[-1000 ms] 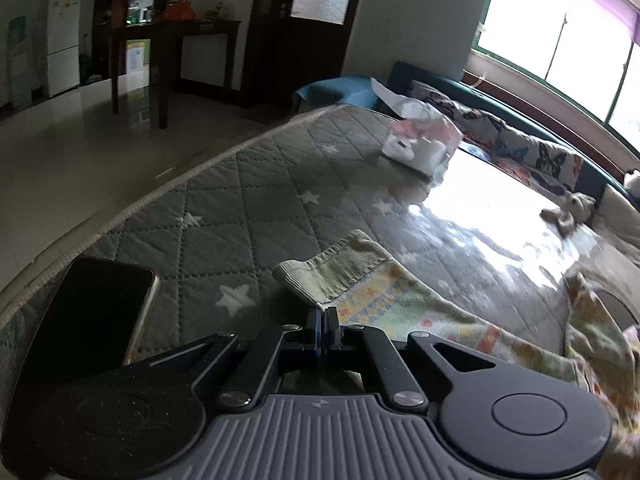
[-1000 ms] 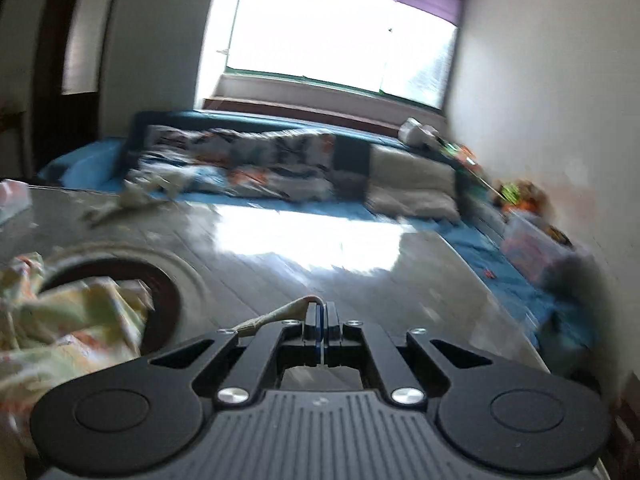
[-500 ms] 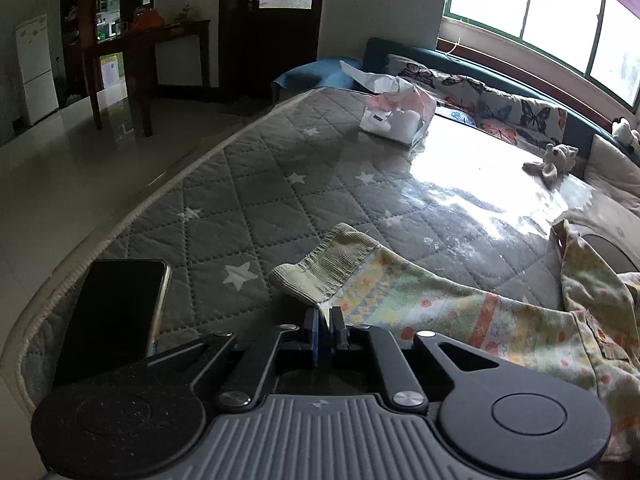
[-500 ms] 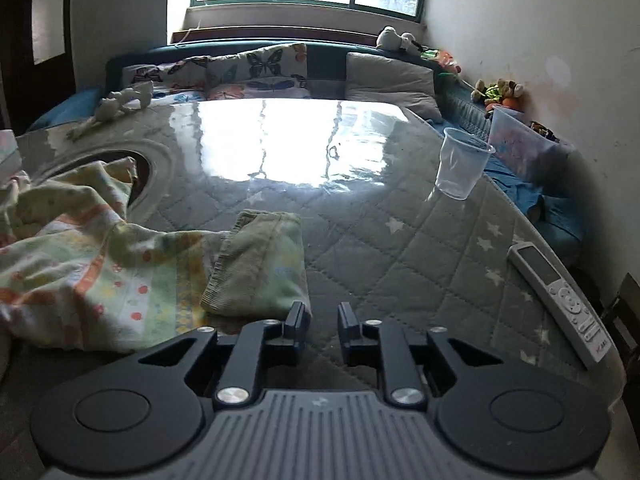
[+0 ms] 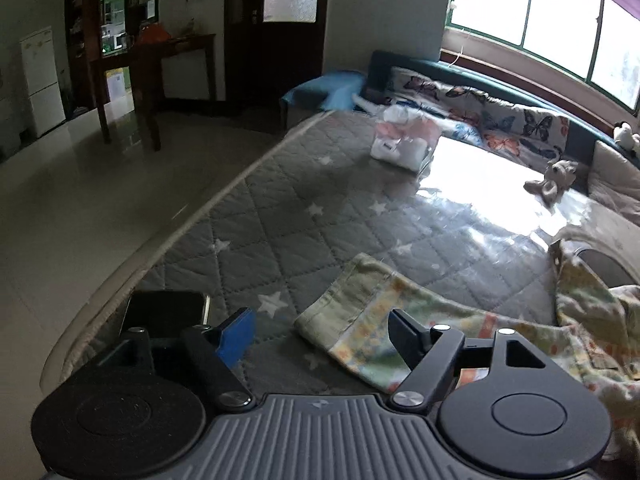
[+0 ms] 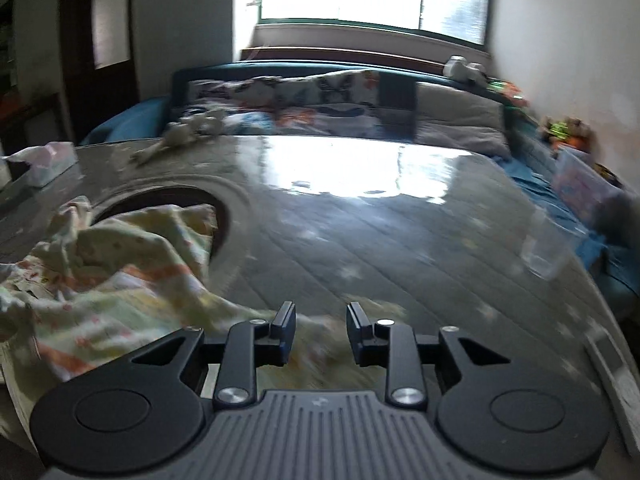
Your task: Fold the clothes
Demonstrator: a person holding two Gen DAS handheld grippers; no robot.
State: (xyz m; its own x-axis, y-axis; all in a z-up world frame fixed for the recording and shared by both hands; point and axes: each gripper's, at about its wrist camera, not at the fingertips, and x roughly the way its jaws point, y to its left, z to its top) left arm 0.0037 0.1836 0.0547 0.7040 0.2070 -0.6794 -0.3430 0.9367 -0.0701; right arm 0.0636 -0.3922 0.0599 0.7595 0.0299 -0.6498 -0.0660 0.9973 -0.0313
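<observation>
The left gripper [image 5: 320,334] is standing wide open with nothing between its fingers, hanging just over the ribbed cuff [image 5: 340,312] of the garment [image 5: 440,328]. Its right finger is lying over the printed cloth; the left one, with its blue pad [image 5: 236,334], is sitting over bare quilt [image 5: 280,220]. Whether either is touching the fabric, I cannot tell.

The right gripper [image 6: 320,330] is gaping about halfway, also holding nothing, with a blurred edge of the garment [image 6: 112,272] showing just past its fingertips.

The garment is lying on the grey star-quilted table cover, one sleeve stretched flat toward the left gripper, the rest bunching in a crumpled heap toward the middle, partly covering a dark round opening [image 6: 160,204].

A phone [image 5: 164,312] is lying at the table's near left edge, just beside the left gripper. Farther off, a tissue pack [image 5: 404,144] and a small plush toy [image 5: 554,180] are sitting on the shiny far part. A clear cup [image 6: 548,248] is standing near the right edge, blurred. Cushions with butterflies [image 5: 480,116] are lining the bench under the window [image 5: 560,32].
</observation>
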